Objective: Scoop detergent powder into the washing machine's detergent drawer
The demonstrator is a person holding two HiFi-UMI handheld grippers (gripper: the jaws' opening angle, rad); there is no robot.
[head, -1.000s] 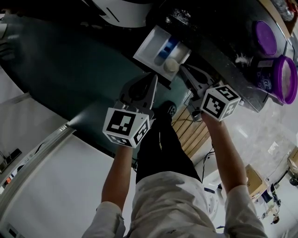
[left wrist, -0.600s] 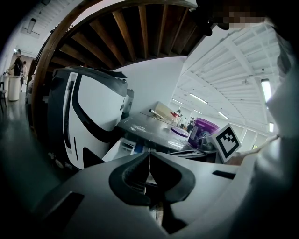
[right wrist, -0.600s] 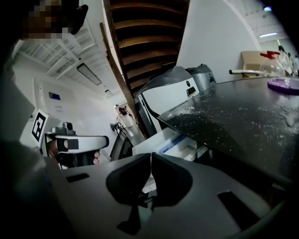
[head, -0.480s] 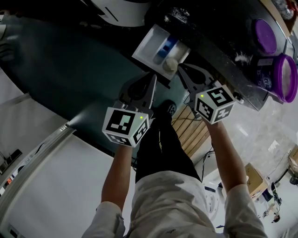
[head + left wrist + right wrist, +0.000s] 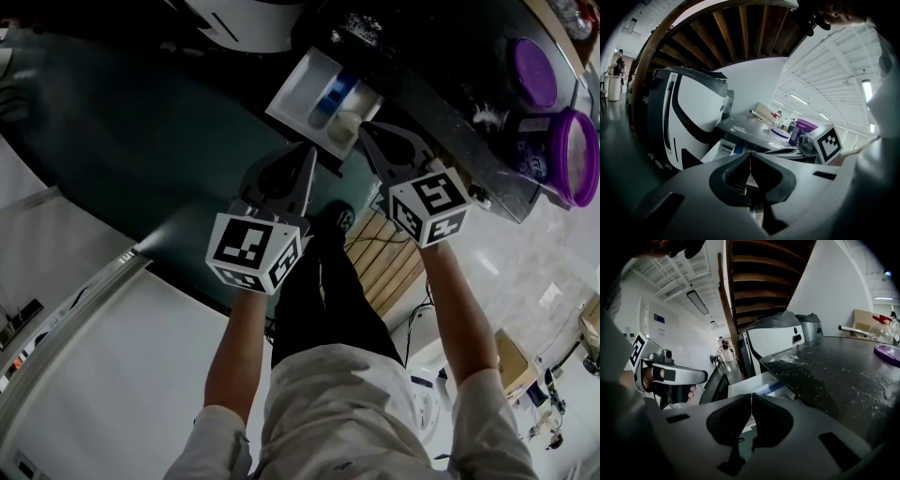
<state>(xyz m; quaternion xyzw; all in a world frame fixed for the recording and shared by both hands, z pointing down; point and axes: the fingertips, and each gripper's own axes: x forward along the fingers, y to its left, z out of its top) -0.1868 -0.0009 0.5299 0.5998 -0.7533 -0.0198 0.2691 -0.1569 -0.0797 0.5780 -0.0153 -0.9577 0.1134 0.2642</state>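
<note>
The left claw (image 5: 307,159) has its jaws pressed together with nothing between them. The right claw (image 5: 371,133) is likewise closed and empty. Both claws point forward, side by side and apart, the right slightly ahead. The left forearm (image 5: 234,347) and right forearm (image 5: 459,309) are extended forward, both bare.

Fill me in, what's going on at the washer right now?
A person stands at the washing machine with a gripper in each hand. The detergent drawer is pulled open, with a pale mound, probably powder, in its near end. The right gripper sits close to the drawer's front and the left gripper is lower, beside it. Both have their jaws together and hold nothing, and no scoop is in sight. A purple tub and a purple lid sit on the powder-dusted machine top.
</note>
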